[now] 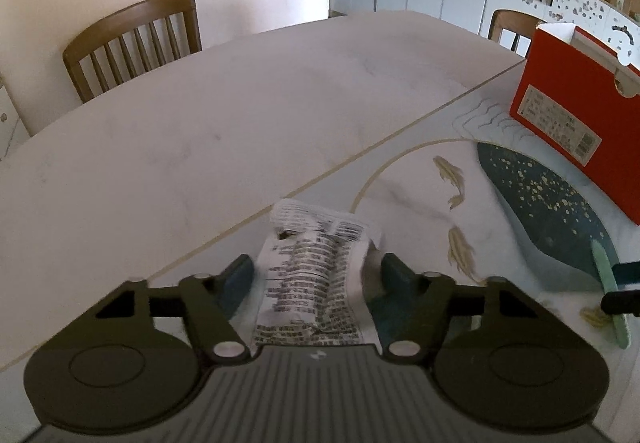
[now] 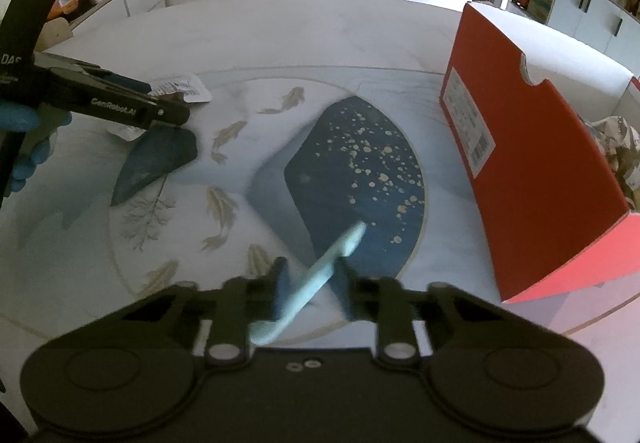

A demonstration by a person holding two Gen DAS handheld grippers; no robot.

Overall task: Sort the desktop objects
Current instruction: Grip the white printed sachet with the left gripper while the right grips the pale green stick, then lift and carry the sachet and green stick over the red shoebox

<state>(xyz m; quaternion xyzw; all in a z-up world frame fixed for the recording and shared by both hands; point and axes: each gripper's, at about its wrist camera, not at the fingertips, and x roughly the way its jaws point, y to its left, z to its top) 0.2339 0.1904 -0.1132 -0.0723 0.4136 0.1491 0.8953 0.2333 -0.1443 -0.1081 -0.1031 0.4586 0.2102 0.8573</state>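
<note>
Pale green and slim, a flat stick (image 2: 320, 275) sits clamped between the jaws of my right gripper (image 2: 312, 289), angled up and away to the right, its far tip hanging over the dark blue patch of the printed mat (image 2: 360, 171) on the table (image 1: 200, 131). A white printed packet (image 1: 316, 275), crinkled and covered in small text, lies between the fingers of my left gripper (image 1: 316, 271).

As I judge it, the stick is gripped near one end only, so it could pivot or slip out if I swing it quickly toward the tall red box (image 2: 532, 163) standing to the right. The packet is light and crumpled; I think a close could catch just one edge and let it spring free, or push it along the mat.

My left jaws stand wide apart, one on each side of the packet; I cannot tell whether they touch it. My right jaws are drawn in close, pinching the stick.
</note>
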